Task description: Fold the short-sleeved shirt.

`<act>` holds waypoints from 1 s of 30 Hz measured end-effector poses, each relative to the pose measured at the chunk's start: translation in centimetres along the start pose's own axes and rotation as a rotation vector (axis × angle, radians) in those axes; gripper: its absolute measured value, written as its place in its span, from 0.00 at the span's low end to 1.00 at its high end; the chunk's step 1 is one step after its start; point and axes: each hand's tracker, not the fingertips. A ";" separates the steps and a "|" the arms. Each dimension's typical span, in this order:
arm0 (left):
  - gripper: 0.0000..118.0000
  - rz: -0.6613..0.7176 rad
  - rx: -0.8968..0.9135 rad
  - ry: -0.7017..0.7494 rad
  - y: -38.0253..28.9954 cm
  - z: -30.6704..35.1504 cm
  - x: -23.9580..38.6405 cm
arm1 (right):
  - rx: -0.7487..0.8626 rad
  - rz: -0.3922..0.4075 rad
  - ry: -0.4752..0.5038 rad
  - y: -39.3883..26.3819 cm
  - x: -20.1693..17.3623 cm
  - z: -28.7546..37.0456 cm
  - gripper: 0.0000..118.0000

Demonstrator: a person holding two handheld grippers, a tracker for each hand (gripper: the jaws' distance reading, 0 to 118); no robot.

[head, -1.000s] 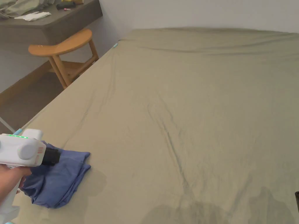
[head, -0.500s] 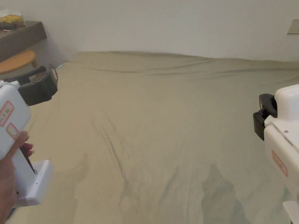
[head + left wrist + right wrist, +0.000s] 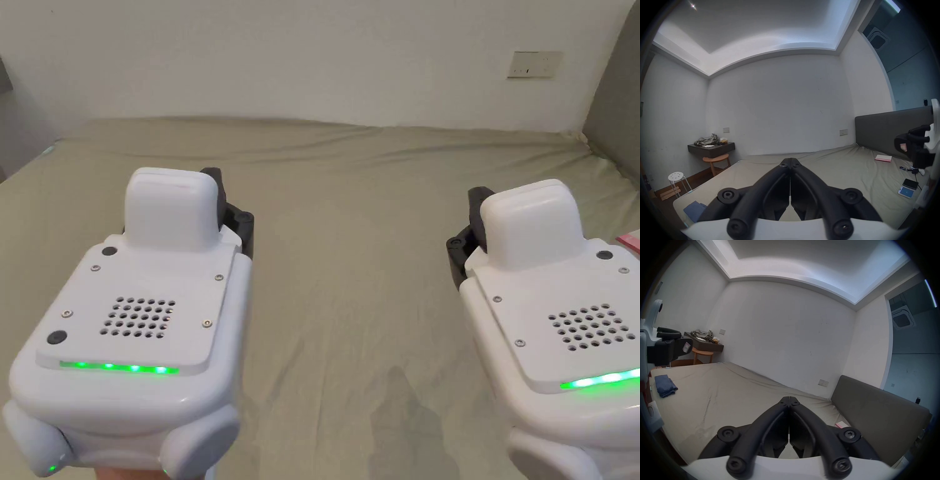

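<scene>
The blue short-sleeved shirt [image 3: 665, 386] lies folded in a small stack near the left corner of the bed [image 3: 350, 225], also seen as blue cloth [image 3: 694, 209] at the lower left of the left gripper view. My left gripper [image 3: 790, 160] is held level above the bed, jaws pressed together with nothing between them. My right gripper [image 3: 789, 398] is likewise shut and empty, held beside it to the right. In the head view both white bodies hide the jaws; the left gripper [image 3: 215, 187] and right gripper [image 3: 472, 215] sit well away from the shirt.
An olive sheet covers the bed, with a grey headboard [image 3: 875, 407] on the right. A pink box [image 3: 883, 158], a phone [image 3: 905, 192] and a dark case [image 3: 910, 183] lie near the headboard. A wall shelf [image 3: 711, 147], wooden chair [image 3: 716, 160] and white stool [image 3: 676, 176] stand left.
The head camera swung right, away from the folded shirt. My left gripper has lifted off the shirt, and both grippers now hang side by side in front of the camera.
</scene>
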 end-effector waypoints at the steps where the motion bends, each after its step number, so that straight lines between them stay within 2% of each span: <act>1: 0.00 -0.005 -0.001 -0.006 -0.3 0.3 0.5 | -0.008 -0.008 0.009 -0.5 -0.1 0.1 0.01; 8: 0.00 -0.078 -0.023 0.004 -1.6 0.8 2.3 | -0.035 -0.024 0.026 -2.2 -0.6 0.2 0.02; 30: 0.00 -0.057 -0.026 -0.004 -2.3 0.8 2.4 | -0.016 -0.046 0.030 -2.5 -1.3 0.3 0.01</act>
